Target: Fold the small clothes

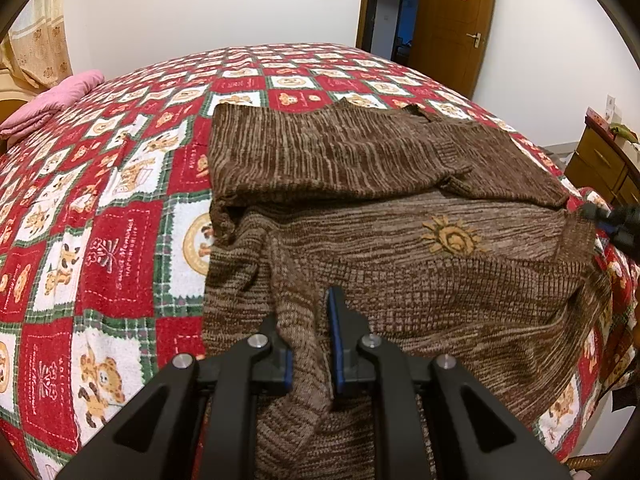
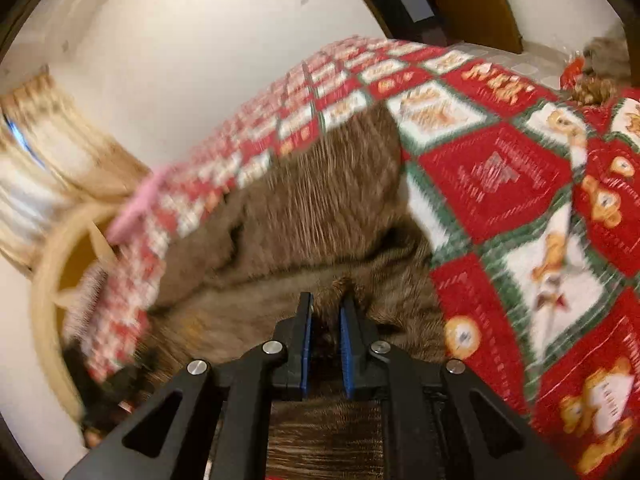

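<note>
A small brown knit sweater (image 1: pixel 400 208) with a yellow sun patch (image 1: pixel 452 237) lies on the bed, its far part folded over with a sleeve across it. My left gripper (image 1: pixel 310 320) is shut on a bunched fold of the sweater's near edge, which runs between the blue pads. My right gripper (image 2: pixel 327 312) is shut on the sweater's edge (image 2: pixel 320 200) on the right side; that view is blurred by motion. The right gripper's tip (image 1: pixel 616 220) shows at the right edge of the left wrist view.
The bed carries a red, white and green bear-print quilt (image 1: pixel 100 220). A pink folded cloth (image 1: pixel 52 100) lies at its far left. A wooden door (image 1: pixel 456 20) stands open behind; a wooden dresser (image 1: pixel 604 160) is at right. A round wooden chair back (image 2: pixel 48 280) is left of the bed.
</note>
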A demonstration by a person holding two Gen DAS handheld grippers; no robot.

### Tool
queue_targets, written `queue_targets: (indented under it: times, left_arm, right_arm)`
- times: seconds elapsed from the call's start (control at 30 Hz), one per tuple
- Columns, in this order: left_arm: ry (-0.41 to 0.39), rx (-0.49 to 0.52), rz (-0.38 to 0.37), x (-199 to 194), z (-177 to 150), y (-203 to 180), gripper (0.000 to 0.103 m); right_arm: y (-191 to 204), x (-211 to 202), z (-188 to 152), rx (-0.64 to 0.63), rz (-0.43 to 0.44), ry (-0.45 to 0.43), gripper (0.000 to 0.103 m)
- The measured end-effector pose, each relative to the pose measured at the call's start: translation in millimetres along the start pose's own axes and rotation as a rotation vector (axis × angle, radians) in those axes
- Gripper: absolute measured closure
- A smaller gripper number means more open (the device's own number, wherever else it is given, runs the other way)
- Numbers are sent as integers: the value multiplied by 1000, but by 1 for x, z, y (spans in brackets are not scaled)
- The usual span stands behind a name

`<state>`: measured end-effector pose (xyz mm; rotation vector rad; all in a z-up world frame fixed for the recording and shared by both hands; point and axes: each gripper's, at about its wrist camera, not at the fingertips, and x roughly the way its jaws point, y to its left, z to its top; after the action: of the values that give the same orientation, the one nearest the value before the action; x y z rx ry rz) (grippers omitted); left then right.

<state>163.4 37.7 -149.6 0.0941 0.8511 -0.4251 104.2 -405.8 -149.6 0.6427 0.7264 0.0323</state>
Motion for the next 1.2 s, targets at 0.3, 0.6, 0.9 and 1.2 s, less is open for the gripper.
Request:
queue_targets:
  times: [0.3,0.6,0.9,1.2]
  left_arm:
    - [1,-12,-10,1,1,1,87]
    - [8,-7,-8,0,2,-1,87]
    - [12,-16,-57,1,3,4,87]
    - [-35,-88,-126,-16,6,15,97]
  right_arm:
    - [25,-22,5,-403,-234,3,39]
    - [46,32,-24,-877,-267,196,50]
    - [69,58,-33,-975,-177,261,86]
    - [44,10,5,-493,-74,111,94]
